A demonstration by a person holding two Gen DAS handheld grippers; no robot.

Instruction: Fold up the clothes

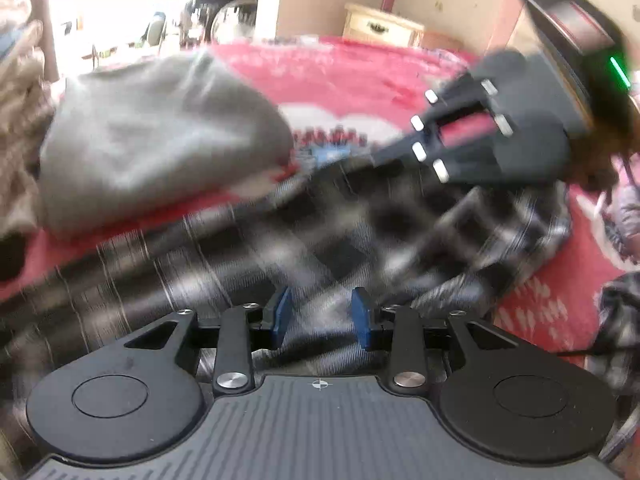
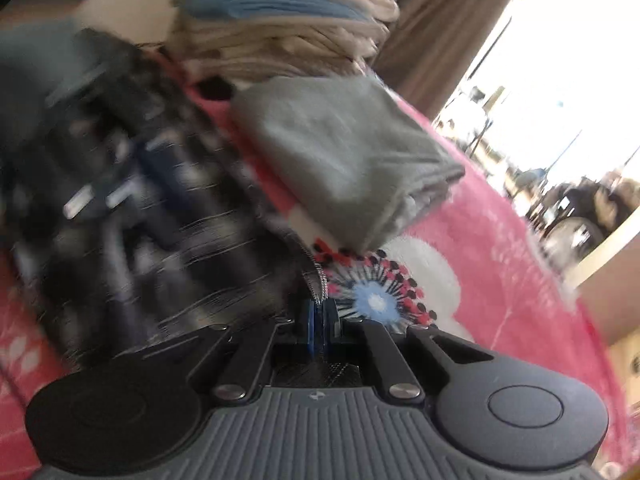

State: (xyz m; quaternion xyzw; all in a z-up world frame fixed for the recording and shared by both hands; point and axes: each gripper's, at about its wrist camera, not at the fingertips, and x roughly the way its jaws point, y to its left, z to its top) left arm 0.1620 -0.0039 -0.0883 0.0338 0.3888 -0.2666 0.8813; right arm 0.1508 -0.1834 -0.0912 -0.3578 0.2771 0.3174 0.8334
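A black-and-white plaid shirt (image 1: 280,240) lies spread on a red blanket, and the right wrist view shows it blurred at the left (image 2: 140,220). My left gripper (image 1: 322,314) hovers low over it. Its blue pads stand apart, with plaid cloth showing in the gap, and I cannot tell if they press on it. My right gripper (image 2: 320,328) is shut on a thin edge of the shirt that sticks up from its pads. The left wrist view has that gripper (image 1: 372,158) at the shirt's far edge. A folded grey garment (image 1: 152,136) (image 2: 344,152) rests beyond the shirt.
The red blanket (image 1: 360,72) has a white and blue flower print (image 2: 376,300). A stack of folded pale and blue cloth (image 2: 280,20) stands behind the grey garment. A cream drawer unit (image 1: 380,26) is against the far wall. Bright window light fills one side.
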